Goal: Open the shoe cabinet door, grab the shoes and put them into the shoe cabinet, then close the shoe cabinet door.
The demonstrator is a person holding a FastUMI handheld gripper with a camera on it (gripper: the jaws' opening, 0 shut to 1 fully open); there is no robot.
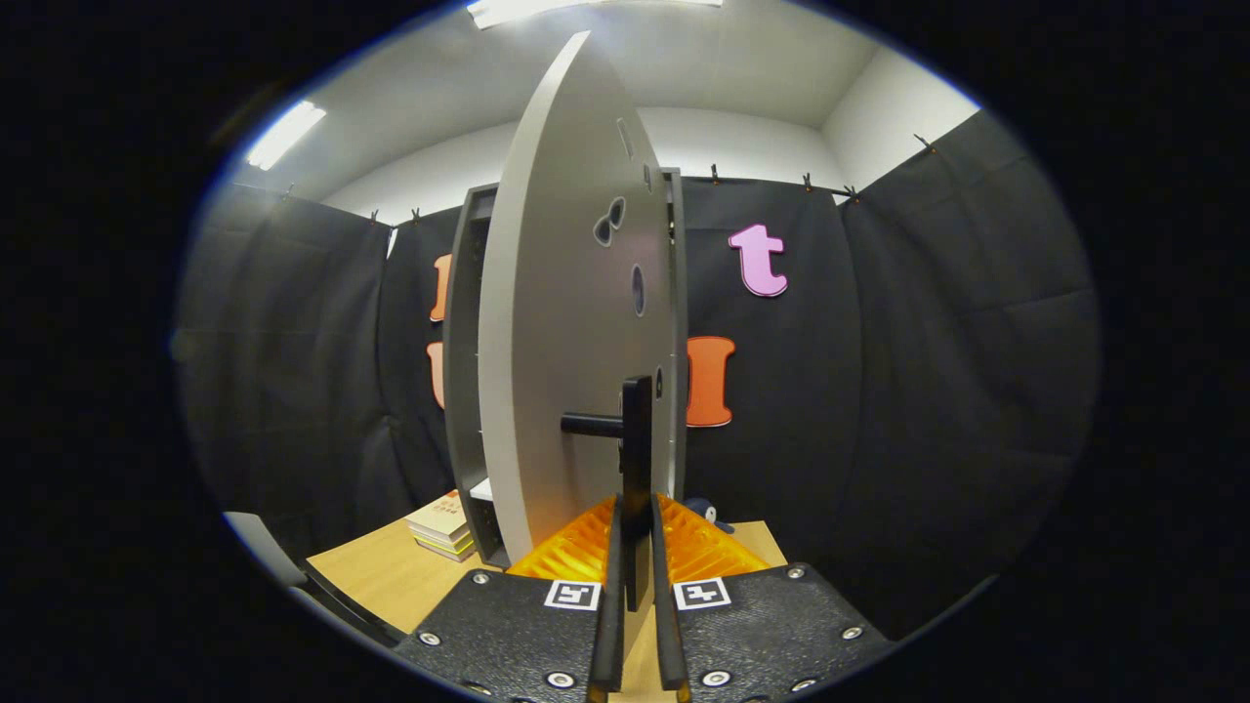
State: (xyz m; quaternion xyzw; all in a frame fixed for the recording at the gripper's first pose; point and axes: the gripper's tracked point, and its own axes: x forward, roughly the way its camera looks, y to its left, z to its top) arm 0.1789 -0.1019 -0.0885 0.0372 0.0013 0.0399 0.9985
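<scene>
We are gripping the door handle [635, 459] with the tool [637, 532], the cabinet door [566, 322] standing ajar; whether shoes are stowed, we cannot tell.

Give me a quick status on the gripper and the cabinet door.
Gripper shut on door handle. Shoe cabinet door swung partly open, edge-on ahead. Stack of books beside cabinet, not blocking.

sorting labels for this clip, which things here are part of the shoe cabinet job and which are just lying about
Part of the job:
- shoe cabinet, standing on the table
- cabinet door, swung open edge-on
- black door handle, between the fingers
- gripper, shut on the handle
- dark shoe, partly hidden just beyond the fingers, probably

Lying about:
- stack of books beside the cabinet
- wooden table
</scene>
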